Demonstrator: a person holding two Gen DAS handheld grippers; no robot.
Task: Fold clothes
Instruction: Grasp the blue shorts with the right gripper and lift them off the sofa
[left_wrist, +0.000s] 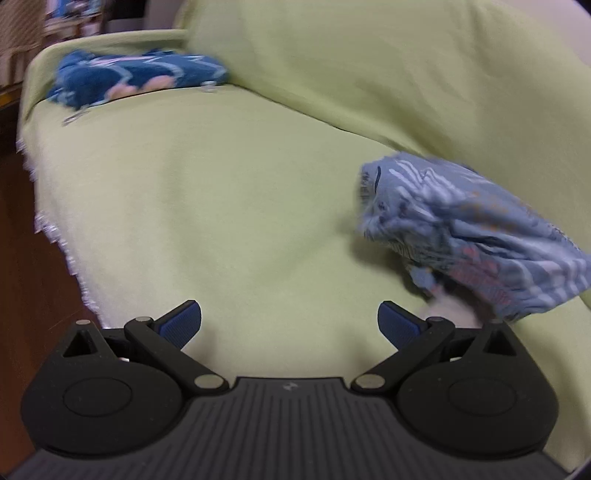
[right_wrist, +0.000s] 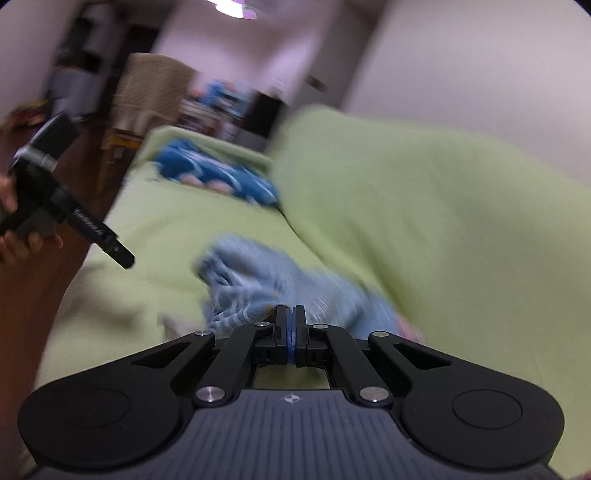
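Left hand-held gripper: the left hand-held gripper (left_wrist: 290, 323) has its jaws spread wide with nothing between them, above the green cover (left_wrist: 229, 206).
Right hand-held gripper: the right hand-held gripper (right_wrist: 291, 314) has its blue pads pressed together; the light blue garment (right_wrist: 258, 284) lies just ahead of the tips, and blur hides whether any cloth is caught between them.
Task's thing: the light blue garment (left_wrist: 476, 236), striped with some pink patches, sits bunched on the seat of the sofa near the backrest.
Left wrist view only: the white fringed edge of the cover (left_wrist: 55, 229) and the striped pattern on the garment.
Right wrist view only: a person's hand (right_wrist: 16, 236) holding the left hand-held gripper (right_wrist: 125, 260) at the left edge, a ceiling lamp (right_wrist: 236, 7), and a chair (right_wrist: 147, 96) draped in beige beyond the sofa.
Second garment: a dark blue patterned garment (left_wrist: 140, 77) lies crumpled at the far end of the seat, well apart from the light blue one.
Writing: white lettering runs along the left tool's side in the right wrist view, too blurred to read; a small emblem marks each gripper body.
Surface: a sofa wholly draped in pale green cloth.
Room: reddish-brown wooden floor (left_wrist: 22, 280), pale walls, blurred clutter behind.
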